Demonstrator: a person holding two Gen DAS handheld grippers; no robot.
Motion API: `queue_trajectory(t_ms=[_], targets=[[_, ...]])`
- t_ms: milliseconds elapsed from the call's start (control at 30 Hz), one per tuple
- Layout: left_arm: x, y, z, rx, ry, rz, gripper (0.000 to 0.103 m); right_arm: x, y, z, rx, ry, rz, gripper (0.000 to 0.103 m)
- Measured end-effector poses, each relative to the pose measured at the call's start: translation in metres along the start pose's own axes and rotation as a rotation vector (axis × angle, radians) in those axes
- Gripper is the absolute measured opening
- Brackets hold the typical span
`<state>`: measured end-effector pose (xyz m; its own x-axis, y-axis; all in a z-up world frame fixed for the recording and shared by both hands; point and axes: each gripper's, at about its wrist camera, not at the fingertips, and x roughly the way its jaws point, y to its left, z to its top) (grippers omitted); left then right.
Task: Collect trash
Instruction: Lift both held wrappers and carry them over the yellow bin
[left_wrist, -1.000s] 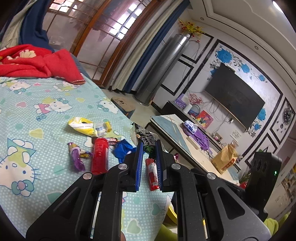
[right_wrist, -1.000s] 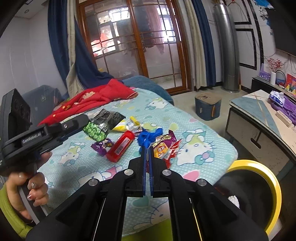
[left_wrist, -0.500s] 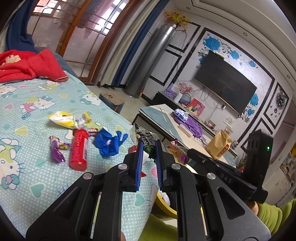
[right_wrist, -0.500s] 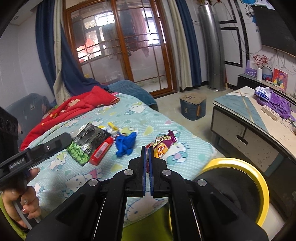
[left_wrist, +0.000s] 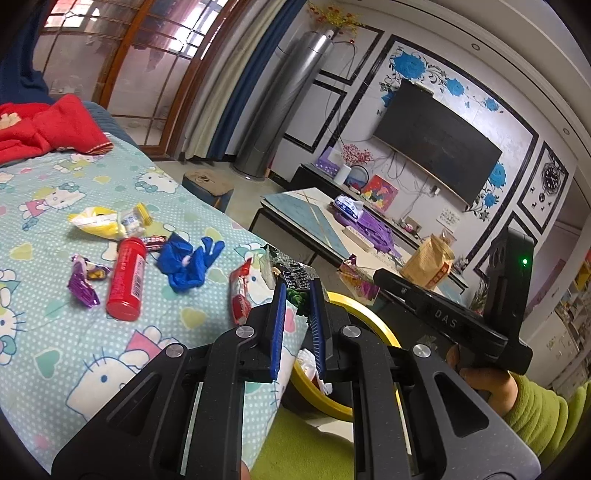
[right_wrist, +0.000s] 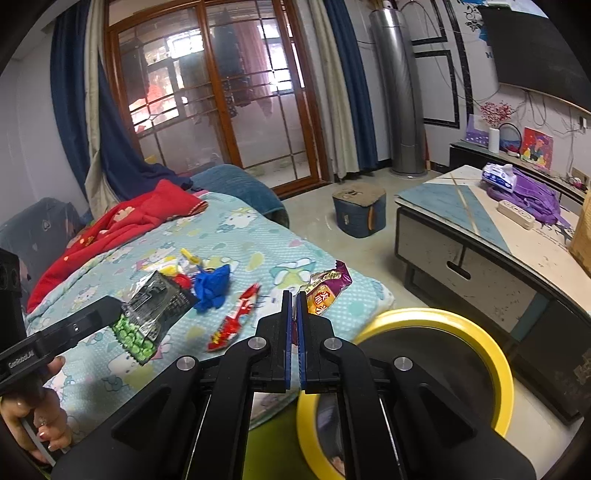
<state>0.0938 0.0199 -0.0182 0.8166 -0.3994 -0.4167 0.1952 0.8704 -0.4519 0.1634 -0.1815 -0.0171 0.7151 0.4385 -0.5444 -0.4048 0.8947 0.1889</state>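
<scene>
Wrappers lie on the bed, bin beside it.

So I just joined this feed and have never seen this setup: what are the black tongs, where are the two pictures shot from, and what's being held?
No robot: a person holds a handheld gripper in each hand, a camera on each looking along its fingers. The left gripper pinches a black snack bag of green peas; the right gripper pinches a purple wrapper. A blue glove, a red tube and a red wrapper lie on the bedsheet. The yellow-rimmed bin stands beside it.
</scene>
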Motion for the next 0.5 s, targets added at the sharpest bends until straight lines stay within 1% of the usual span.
queue_trajectory(t_ms=[267, 500], targets=[[0.008, -0.01, -0.005, 0.025, 0.026, -0.009, 0.008, -0.005, -0.021, -0.004, 0.033, 0.0, -0.041, 0.003], [0.019, -0.024, -0.013, 0.068, 0.061, -0.024, 0.008, -0.008, -0.042, -0.011, 0.077, 0.018, -0.067, 0.003]])
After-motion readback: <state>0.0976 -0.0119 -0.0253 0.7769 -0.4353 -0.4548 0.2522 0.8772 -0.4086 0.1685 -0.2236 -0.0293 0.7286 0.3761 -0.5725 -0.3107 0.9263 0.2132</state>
